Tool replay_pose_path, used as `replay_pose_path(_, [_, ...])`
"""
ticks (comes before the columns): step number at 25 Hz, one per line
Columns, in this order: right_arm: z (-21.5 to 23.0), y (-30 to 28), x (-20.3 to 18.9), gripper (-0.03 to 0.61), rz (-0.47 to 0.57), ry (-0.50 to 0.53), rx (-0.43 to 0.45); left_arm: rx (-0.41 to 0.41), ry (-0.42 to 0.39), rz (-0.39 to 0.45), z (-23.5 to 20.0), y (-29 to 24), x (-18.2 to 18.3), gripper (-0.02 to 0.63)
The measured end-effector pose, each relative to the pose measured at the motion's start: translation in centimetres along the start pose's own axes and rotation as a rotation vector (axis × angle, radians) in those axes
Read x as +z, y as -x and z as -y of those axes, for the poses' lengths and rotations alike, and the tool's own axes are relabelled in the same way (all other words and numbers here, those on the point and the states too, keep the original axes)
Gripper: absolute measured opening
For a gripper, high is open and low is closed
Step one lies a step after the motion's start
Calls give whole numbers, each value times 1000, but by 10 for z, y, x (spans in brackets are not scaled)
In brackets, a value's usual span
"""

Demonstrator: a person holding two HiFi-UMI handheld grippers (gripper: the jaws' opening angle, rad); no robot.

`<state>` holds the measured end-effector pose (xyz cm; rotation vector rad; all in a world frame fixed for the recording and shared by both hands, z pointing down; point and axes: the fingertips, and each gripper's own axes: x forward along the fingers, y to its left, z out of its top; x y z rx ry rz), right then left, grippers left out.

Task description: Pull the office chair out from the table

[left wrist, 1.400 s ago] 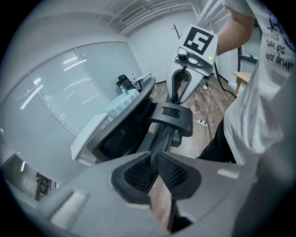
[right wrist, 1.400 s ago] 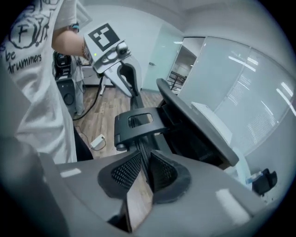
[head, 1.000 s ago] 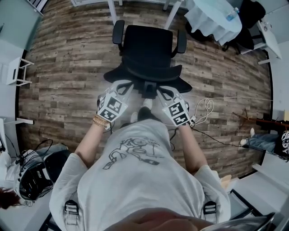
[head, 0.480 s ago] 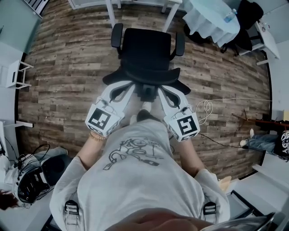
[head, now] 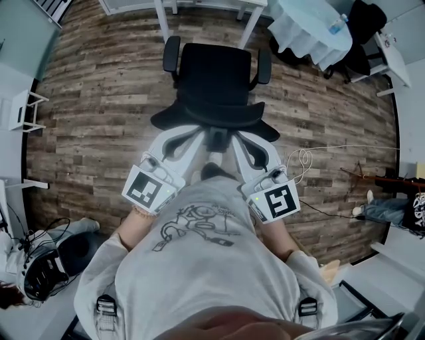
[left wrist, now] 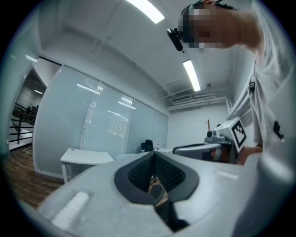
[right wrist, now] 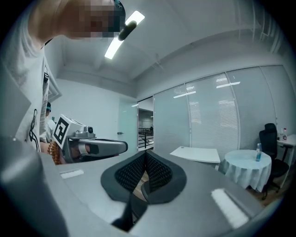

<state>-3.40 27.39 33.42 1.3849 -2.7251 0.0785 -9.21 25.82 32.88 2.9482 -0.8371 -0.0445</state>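
Right now both tongs are clenched on nothing: the left gripper [head: 196,131] and the right gripper [head: 235,133] are held side by side close to the person's chest, pads pressed together, pointing out across the room and not at the chair [head: 216,80]. From the head view their tips overlap the near rim of the backrest, but neither gripper view shows any chair, so they most likely hang above it without touching. The chair stands on the wood floor [head: 99,99] just beyond them, backrest toward the person, armrests and seat facing the table [head: 161,16] whose white legs show at the floor's far edge. It looks to be clear of those legs, so the pull seems largely done. If more room is wanted, the sound way is to open both jaws, lower them onto the top of the backrest to either side of its middle, close firmly and draw straight back at an even pace so the castors roll and the chair neither swivels nor tips. Stepping back first would keep feet clear, and the cable [head: 302,159] on the floor at the right is worth steering away from.
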Motion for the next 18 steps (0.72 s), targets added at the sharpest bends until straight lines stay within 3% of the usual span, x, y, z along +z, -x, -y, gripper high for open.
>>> replay_pose_path(18, [0,0,4,6,-4,14,-3,-5,4,0,2,0,1,4])
